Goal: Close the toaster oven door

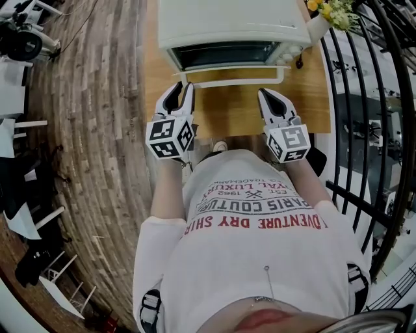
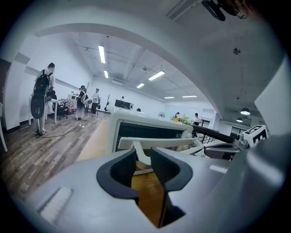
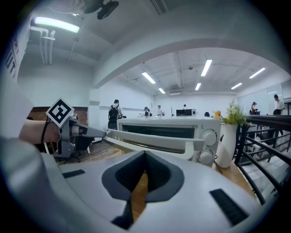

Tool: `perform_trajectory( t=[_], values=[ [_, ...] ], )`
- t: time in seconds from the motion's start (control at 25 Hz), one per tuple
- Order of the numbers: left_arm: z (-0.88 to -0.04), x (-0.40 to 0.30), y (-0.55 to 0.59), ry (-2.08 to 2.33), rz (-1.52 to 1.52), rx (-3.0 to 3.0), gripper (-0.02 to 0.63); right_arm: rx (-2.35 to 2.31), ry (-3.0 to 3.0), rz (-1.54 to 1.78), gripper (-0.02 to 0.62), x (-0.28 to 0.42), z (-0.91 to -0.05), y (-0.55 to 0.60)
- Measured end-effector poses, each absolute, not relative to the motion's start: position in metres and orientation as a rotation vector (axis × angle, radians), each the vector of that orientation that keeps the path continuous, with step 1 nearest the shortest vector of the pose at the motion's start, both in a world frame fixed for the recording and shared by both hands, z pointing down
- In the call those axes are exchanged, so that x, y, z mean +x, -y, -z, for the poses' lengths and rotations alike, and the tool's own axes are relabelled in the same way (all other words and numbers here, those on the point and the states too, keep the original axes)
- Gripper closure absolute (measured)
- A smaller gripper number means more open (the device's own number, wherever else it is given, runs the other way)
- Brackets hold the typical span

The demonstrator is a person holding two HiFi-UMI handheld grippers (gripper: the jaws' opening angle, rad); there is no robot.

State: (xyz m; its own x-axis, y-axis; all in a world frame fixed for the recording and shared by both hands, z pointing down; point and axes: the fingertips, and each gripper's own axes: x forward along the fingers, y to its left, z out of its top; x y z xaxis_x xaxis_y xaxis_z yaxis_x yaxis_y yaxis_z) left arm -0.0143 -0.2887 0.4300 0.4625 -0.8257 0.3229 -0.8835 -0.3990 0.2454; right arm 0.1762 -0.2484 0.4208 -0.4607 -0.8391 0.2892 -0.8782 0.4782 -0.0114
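A white toaster oven [image 1: 227, 23] stands at the far edge of a wooden desk [image 1: 234, 114], its front turned toward the person holding the tools. Its door [image 1: 224, 55] has a dark glass pane, and nothing can be made out inside the oven through it. A long white handle [image 1: 235, 82] runs across the door and sticks out over the desk toward the two grippers.

The left gripper [image 1: 181, 86] reaches up to the left end of the handle. Its tongs stand a narrow gap apart, with bare wood showing between them and the handle's left bracket showing at the mouth of the gap. Whether the pads touch the bracket cannot be told.

The right gripper [image 1: 266, 93] hovers over the desk just short of the right end of the handle. Its tongs meet at the tips and hold nothing.

At the oven's right side, beside its two round knobs [image 3: 209, 136], stands a white vase [image 1: 317, 27] holding yellow flowers [image 1: 333, 9] and green leaves. A black railing [image 1: 383, 130] runs along the right of the desk, and a wooden plank floor [image 1: 97, 97] lies to the left.
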Motion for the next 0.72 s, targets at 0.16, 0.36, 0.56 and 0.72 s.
perform_trajectory(
  t=[0.16,0.36,0.56,0.72],
  values=[
    [-0.424,-0.012,0.300,1.459,-0.192,2.348,0.495,1.478,2.480,-0.208,0.607,0.179,-0.417,0.256],
    [-0.416,-0.014,0.316,1.464,-0.172,2.373,0.495,1.482,2.468,-0.193,0.607,0.176,-0.417,0.262],
    [-0.410,-0.014,0.324,1.462,-0.139,2.377,0.495,1.499,2.452,-0.188,0.607,0.175,-0.417,0.264],
    [-0.406,-0.016,0.335,1.479,-0.118,2.376,0.495,1.549,2.461,-0.228,0.607,0.175,-0.414,0.269]
  ],
)
